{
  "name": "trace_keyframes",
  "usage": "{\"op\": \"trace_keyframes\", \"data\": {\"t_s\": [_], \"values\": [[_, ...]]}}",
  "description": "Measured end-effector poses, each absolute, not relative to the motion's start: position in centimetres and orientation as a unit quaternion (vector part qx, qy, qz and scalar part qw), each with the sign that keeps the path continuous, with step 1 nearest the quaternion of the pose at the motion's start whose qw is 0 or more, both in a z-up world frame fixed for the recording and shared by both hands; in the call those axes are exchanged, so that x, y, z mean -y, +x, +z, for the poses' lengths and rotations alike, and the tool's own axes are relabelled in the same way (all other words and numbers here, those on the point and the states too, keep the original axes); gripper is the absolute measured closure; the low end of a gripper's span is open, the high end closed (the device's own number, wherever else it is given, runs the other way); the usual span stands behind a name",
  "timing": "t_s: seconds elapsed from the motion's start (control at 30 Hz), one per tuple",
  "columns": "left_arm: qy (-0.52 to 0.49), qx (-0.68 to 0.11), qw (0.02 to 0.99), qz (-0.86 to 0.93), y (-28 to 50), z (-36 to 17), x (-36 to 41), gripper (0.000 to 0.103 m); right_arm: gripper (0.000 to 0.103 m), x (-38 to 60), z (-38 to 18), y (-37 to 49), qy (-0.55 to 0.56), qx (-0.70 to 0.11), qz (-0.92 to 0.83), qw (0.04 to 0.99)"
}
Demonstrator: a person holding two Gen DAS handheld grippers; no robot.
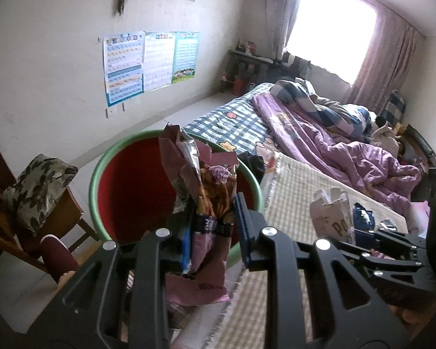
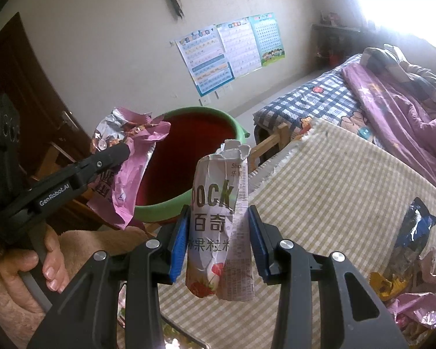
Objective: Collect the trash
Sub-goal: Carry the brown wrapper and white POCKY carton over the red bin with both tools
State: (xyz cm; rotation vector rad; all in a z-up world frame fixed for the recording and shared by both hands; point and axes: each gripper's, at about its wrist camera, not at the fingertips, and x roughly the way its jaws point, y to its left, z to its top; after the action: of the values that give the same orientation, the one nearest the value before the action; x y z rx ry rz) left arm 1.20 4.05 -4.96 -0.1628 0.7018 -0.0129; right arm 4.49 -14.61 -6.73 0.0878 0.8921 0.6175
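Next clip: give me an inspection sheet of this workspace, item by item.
Surface: checked cloth covering a table beside the bed.
Job's things: green basin with red inside past the table's edge; purple snack bag in the left claw, over the basin; white Pocky packet in the right claw, above the cloth.
Clutter: dark blue wrapper and more purple and orange wrappers lying on the cloth.
Grippers: both claws shut on their wrappers.
Cables: nothing seen.
Surroundings: bed with purple quilt, wall charts, bright window, wooden chair with leaf-print cushion, dark door.
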Motion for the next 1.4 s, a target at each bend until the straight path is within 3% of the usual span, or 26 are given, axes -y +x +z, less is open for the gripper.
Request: {"op": "trace_keyframes", "data": {"t_s": [1.4], "values": [[-0.083,-0.363,0.928,0.021,2.7,-6.6,-6.2,0.078,0.064,12.0,-5.0,6.3,0.044,-0.404,0.322,0.855]]}}
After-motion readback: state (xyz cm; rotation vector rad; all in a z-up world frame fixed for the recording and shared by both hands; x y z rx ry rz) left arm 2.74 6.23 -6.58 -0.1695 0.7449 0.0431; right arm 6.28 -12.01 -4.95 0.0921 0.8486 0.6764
